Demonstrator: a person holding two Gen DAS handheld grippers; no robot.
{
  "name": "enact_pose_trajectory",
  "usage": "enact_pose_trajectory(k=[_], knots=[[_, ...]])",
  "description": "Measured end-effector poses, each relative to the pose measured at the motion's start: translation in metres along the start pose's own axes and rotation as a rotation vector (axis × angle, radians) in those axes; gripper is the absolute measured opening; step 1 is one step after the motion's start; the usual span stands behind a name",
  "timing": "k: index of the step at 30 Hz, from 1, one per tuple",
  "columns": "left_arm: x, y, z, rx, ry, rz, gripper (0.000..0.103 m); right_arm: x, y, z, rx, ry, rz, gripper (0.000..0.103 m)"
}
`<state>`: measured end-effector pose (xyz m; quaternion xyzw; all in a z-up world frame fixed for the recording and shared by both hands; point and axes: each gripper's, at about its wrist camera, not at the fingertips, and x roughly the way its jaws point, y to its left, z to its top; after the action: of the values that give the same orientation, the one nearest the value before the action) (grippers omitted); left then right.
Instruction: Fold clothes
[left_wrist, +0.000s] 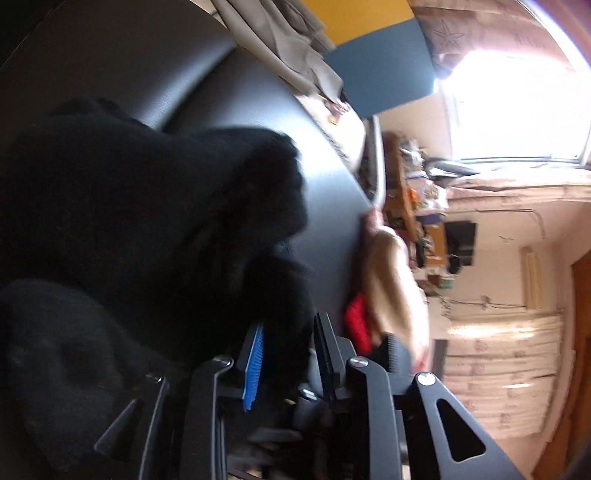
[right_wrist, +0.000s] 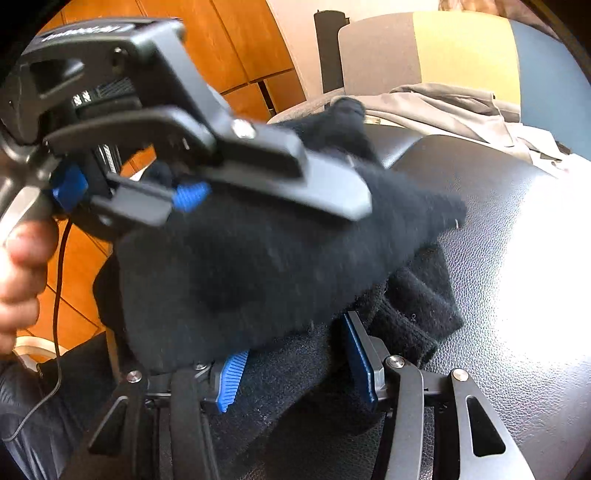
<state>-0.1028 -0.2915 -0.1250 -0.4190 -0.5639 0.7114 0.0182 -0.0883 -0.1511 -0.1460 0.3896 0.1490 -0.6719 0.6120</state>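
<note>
A black knitted garment (right_wrist: 258, 266) lies bunched on a dark, leather-textured worktop (right_wrist: 498, 229), partly lifted off it. In the right wrist view, the left gripper (right_wrist: 177, 192) comes in from the upper left, held by the person's hand (right_wrist: 18, 280), and appears clamped on a raised fold of the black knit near its blue pads, though motion blur leaves the exact bite unclear. The right gripper (right_wrist: 295, 365) sits low at the near edge with its blue-padded fingers apart, the fabric lying between and over them without being pinched. The likely trouble is slippage: the knit is thick and limp, so a shallow hold on one side could let the raised fold drop and collapse into a lump, or the gripper could catch several layers at once and drag the whole heap instead of one edge. A grey cloth garment (right_wrist: 461, 107) lies well apart at the far edge of the worktop and could be snagged by a wide sweep. The left wrist view shows what the other does not: its own fingers (left_wrist: 253, 363) close together with black fabric between them, and a bright window (left_wrist: 517, 103) behind a cluttered room.
</note>
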Motion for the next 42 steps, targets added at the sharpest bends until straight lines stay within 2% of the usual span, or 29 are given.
enact_pose_trajectory(k=[5,7,9,12,16,18,21,23,26,28,30,34,41,42], knots=[[-0.028,-0.031,-0.004,0.050,0.045,-0.116,0.027,-0.012,0.005,-0.011,-0.019,0.002,-0.037,0.052],[-0.052,-0.041,-0.006,0.089,0.035,-0.186,0.027,-0.019,0.006,-0.016,-0.017,0.005,-0.056,0.052],[-0.078,-0.040,-0.005,0.135,-0.015,-0.191,0.028,-0.027,0.007,-0.022,-0.015,0.008,-0.075,0.055],[-0.122,-0.015,-0.001,0.166,-0.115,-0.141,0.029,-0.038,0.008,-0.030,-0.012,0.012,-0.104,0.063],[-0.172,0.050,0.002,0.181,-0.255,0.035,0.029,-0.060,0.020,-0.042,-0.017,0.020,-0.135,0.064],[-0.183,0.076,-0.004,0.188,-0.283,0.117,0.029,-0.074,0.032,-0.047,-0.025,0.025,-0.145,0.064],[-0.182,0.106,-0.016,0.225,-0.261,0.203,0.029,-0.096,0.050,-0.055,-0.038,0.032,-0.161,0.069],[-0.179,0.116,-0.021,0.244,-0.251,0.198,0.029,-0.107,0.061,-0.049,-0.057,0.026,-0.158,0.074],[-0.182,0.120,-0.021,0.291,-0.259,0.169,0.029,-0.111,0.077,-0.015,-0.109,-0.008,-0.117,0.079],[-0.179,0.115,-0.018,0.313,-0.265,0.154,0.029,-0.106,0.092,0.014,-0.147,-0.020,-0.052,0.084],[-0.174,0.109,-0.013,0.331,-0.266,0.143,0.029,-0.097,0.105,0.036,-0.175,-0.018,-0.036,0.088],[-0.169,0.105,-0.007,0.349,-0.249,0.113,0.029,-0.054,0.103,0.074,-0.119,0.065,0.034,0.088],[-0.154,0.099,-0.011,0.485,-0.175,0.127,0.029,-0.027,0.104,0.034,-0.002,0.374,0.207,0.088],[-0.153,0.099,-0.014,0.507,-0.162,0.126,0.029,-0.030,0.102,0.022,0.019,0.399,0.199,0.088]])
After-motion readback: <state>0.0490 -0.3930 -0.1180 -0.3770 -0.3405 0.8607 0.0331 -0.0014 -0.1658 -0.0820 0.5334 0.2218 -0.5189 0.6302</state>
